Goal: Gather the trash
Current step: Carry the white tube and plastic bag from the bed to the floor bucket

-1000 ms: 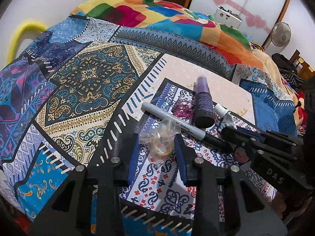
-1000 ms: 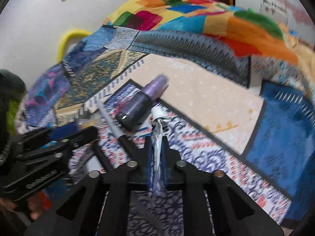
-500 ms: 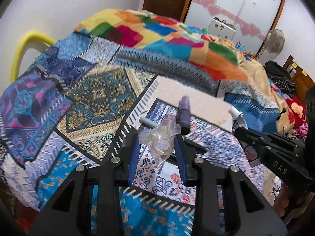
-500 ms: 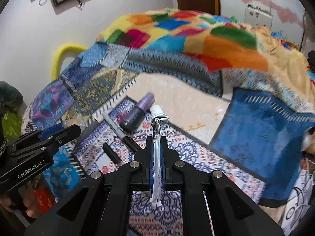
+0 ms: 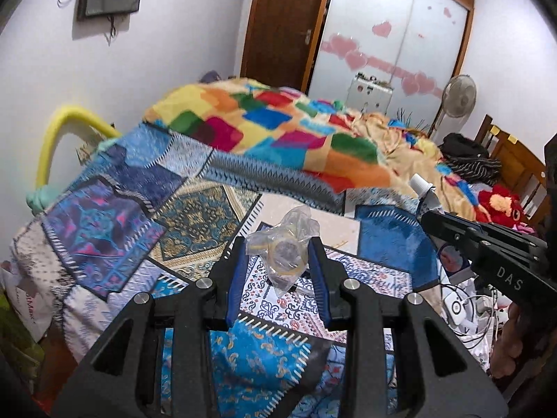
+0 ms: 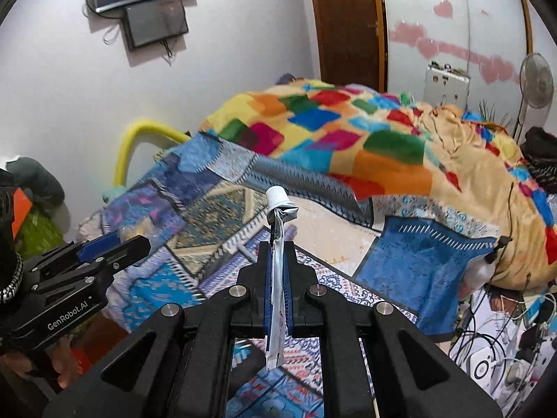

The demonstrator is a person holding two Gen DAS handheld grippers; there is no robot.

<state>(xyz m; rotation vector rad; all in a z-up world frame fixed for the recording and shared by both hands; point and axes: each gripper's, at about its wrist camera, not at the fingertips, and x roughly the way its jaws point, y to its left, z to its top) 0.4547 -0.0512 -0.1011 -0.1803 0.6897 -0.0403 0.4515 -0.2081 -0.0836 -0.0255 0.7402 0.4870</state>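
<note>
My left gripper (image 5: pixel 278 245) is shut on a crumpled clear plastic wrapper (image 5: pixel 287 240) with a yellowish ring inside, held well above the patterned bedspread (image 5: pixel 195 216). My right gripper (image 6: pixel 277 244) is shut on a flattened, squeezed-out tube (image 6: pixel 276 278) whose white cap (image 6: pixel 276 198) sticks up past the fingertips. Each gripper shows in the other's view: the right gripper (image 5: pixel 430 216) at the right edge, the left gripper (image 6: pixel 139 240) at the left. A white marker (image 6: pixel 245 250) lies on the bed just beyond the right fingers. The purple bottle is hidden.
A colourful checked blanket (image 5: pixel 278 132) is piled at the far side of the bed. A yellow padded rail (image 5: pixel 59 132) curves at the left. Cables and chargers (image 6: pixel 504 331) litter the floor at the right. A standing fan (image 5: pixel 459 95), wardrobe and door stand behind.
Both grippers have risen from the bed with the wrapper and the tube still held. The bottle and most of the marker have dropped out of sight behind the fingers.
</note>
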